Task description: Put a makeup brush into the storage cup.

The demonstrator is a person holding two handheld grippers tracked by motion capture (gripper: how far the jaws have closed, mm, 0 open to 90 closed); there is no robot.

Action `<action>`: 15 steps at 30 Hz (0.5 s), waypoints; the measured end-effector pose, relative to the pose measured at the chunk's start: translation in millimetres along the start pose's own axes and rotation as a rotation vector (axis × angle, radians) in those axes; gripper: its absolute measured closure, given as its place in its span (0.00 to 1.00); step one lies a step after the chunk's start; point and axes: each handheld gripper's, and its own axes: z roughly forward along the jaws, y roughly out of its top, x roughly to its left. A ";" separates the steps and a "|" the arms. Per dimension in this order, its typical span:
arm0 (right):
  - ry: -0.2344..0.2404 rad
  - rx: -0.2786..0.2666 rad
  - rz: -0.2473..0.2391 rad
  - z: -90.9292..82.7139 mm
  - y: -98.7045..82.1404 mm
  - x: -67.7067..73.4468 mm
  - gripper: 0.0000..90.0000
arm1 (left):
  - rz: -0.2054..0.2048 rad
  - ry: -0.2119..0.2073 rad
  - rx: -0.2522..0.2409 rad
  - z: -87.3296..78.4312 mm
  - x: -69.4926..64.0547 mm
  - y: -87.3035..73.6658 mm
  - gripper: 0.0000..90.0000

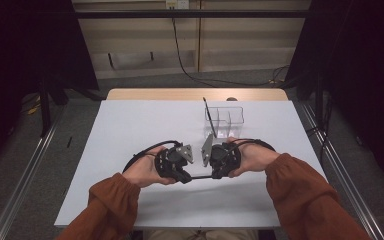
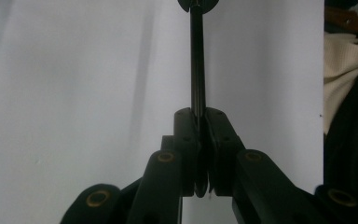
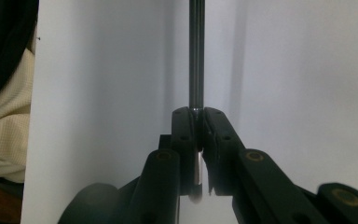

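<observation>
A thin dark pen-like rod lies level just above the white table top, spanning the gap between my two grippers. My left gripper is shut on one end and my right gripper on the other, the two pointing at each other near the table's front. In the left gripper view the rod runs straight up from the shut jaws of my left gripper. The right gripper view shows the rod pinched in my right gripper, with a silvery part between the pads.
A clear plastic organizer stands behind the right hand, with a black pen leaning in its left compartment. A wooden edge borders the back of the table. Metal rails run along both sides on the floor.
</observation>
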 end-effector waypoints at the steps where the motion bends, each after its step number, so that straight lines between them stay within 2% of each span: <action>1: -0.005 -0.004 -0.002 0.2 -0.6 0.2 0.90 | 0.004 -0.012 0.010 -0.5 0.9 -0.1 0.94; 5: -0.006 -0.012 0.007 1.2 -4.2 0.3 0.86 | -0.003 -0.002 0.002 -0.6 1.3 -0.4 0.94; 9: -0.010 -0.038 0.022 0.0 -7.4 0.7 0.78 | -0.009 -0.018 -0.002 -0.1 1.3 0.0 0.94; 10: -0.006 -0.043 0.028 -0.2 -8.4 0.5 0.78 | -0.004 -0.006 -0.001 -0.3 1.5 0.0 0.94; 11: -0.006 -0.054 0.023 -0.1 -9.5 -0.2 0.75 | -0.014 -0.011 -0.010 -0.5 1.5 -0.1 0.94; 15: -0.003 -0.071 0.056 -0.5 -13.1 -0.5 0.61 | -0.019 -0.013 -0.016 -1.0 1.0 -1.4 0.94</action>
